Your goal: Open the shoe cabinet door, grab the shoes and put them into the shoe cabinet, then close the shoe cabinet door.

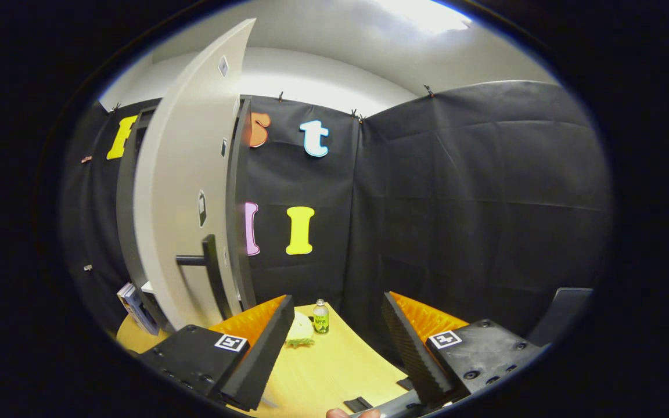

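**A:** What has your gripper got?

**B:** Nothing. My fingers stand wide apart with only the table showing between them.

**A:** And just ahead?

**B:** A pale, rounded thing sits on the table by my left finger's tip, with a small bottle beside it. I can't tell what the pale thing is; it may be a shoe, but I won't swear to it.

**A:** Where is the cabinet?

**B:** Beyond my left finger and up. Its door is swung out towards me, pale grey, with a dark handle low on it. The dark cabinet frame shows behind the door on both sides.

**A:** So the door is open?

**B:** Partly at least, I judge, as it stands clear of the frame. That first step looks done or nearly so.

**A:** Are shoes inside?

**B:** I can't see in; the door hides the shelves. Some books or boxes lean at the cabinet's foot.

**A:** What is left?

**B:** As I read it, grabbing the shoes, putting them in, and closing the door.
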Demonstrator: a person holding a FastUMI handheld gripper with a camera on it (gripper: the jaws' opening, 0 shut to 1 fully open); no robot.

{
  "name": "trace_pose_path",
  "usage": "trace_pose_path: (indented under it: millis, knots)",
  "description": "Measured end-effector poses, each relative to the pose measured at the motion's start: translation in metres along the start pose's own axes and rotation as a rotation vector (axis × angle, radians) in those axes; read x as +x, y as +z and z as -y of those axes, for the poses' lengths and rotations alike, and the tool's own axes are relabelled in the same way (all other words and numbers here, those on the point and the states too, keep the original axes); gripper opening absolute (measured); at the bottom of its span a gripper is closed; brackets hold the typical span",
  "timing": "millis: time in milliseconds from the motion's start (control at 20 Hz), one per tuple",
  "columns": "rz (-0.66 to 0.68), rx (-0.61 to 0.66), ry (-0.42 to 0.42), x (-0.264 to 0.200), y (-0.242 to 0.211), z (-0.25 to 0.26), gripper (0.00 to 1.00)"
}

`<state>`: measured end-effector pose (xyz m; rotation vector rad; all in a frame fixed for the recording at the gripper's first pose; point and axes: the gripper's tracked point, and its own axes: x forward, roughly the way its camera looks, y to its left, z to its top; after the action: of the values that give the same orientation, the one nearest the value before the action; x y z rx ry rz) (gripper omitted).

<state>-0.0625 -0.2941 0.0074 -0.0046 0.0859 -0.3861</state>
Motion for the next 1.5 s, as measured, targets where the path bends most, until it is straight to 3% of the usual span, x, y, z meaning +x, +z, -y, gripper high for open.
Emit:
trace_pose_path:
  millis: [300, 650, 1000, 1500]
  knots:
    - [-0.042, 0.033, 0.051, 0.026, -0.018, -0.021, 0.94]
    - [-0.071, 0.077, 0.069, 0.021, -0.024, -0.036, 0.96]
    - [-0.089, 0.075, 0.171, -0.012, -0.027, -0.109, 0.96]
    - [-0.104, 0.097, 0.316, -0.019, -0.032, -0.219, 0.97]
